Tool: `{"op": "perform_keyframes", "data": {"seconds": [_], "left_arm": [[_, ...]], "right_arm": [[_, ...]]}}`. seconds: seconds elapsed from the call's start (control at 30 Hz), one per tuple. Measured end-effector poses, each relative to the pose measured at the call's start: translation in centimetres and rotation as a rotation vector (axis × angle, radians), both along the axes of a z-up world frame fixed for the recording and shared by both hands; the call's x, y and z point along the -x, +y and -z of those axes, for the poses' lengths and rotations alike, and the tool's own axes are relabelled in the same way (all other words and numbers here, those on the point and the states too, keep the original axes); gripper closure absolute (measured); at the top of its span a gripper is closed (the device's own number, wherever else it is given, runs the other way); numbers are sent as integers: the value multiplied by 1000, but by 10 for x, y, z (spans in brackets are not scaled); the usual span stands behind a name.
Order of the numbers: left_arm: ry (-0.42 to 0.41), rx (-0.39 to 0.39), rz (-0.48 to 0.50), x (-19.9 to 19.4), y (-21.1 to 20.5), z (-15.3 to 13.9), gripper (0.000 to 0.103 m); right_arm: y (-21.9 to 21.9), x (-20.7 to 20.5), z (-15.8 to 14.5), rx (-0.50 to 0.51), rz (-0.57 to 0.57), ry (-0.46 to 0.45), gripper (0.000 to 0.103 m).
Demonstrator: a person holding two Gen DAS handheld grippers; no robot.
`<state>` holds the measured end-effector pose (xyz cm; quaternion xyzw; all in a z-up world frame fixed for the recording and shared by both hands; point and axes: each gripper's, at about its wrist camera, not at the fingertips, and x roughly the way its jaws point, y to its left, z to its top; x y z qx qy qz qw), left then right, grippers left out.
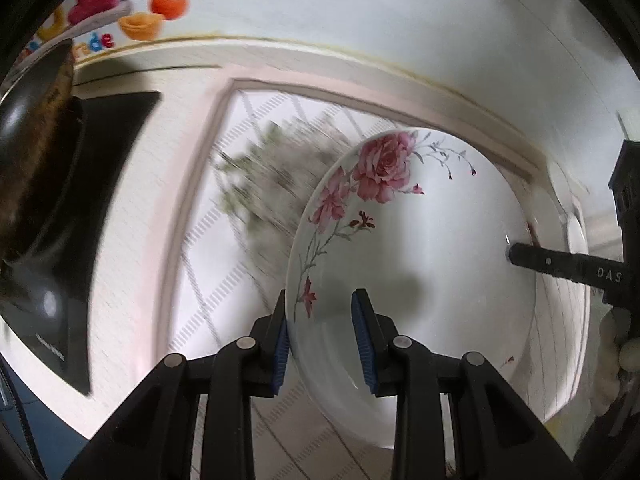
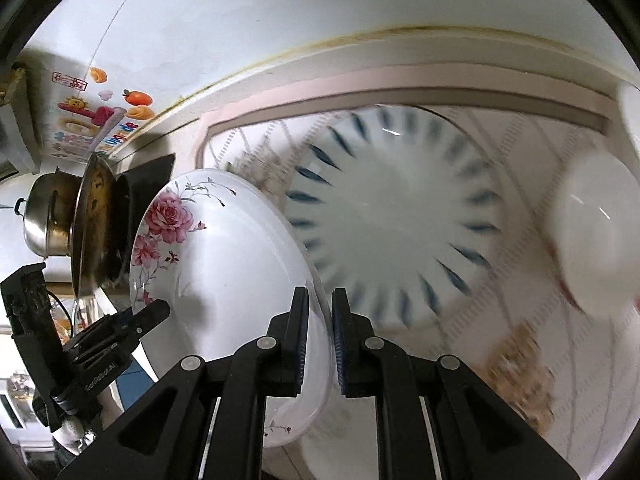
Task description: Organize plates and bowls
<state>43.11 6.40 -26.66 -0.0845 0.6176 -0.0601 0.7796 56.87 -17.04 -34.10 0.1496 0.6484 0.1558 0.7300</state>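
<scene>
Through the left wrist camera, the left claw (image 1: 320,340) clamps the near rim of the rose plate (image 1: 420,248), which is held clear above the bench (image 1: 132,220). Through the right wrist camera, the right claw (image 2: 320,344) pinches the opposite rim; this looks like a two-handed carry, so next comes setting it level on the blue-striped plate (image 2: 400,216) below.

Right gripper (image 2: 320,320) fingers clamping rose-patterned plate (image 2: 224,264) rim, left gripper (image 2: 148,314) opposite, blue-striped plate (image 2: 396,216) below
</scene>
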Motion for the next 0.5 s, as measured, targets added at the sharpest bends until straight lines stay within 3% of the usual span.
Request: {"op": "perform_keyframes", "data": {"seconds": [0.2,0.5], "left_arm": [[53,14,70,33,-50,14,77],[86,-37,143,54,-99,38,77]], "right_arm": [[-56,58,-2,53,23,14,89],[-119,124,25,69,77,72,89]]}}
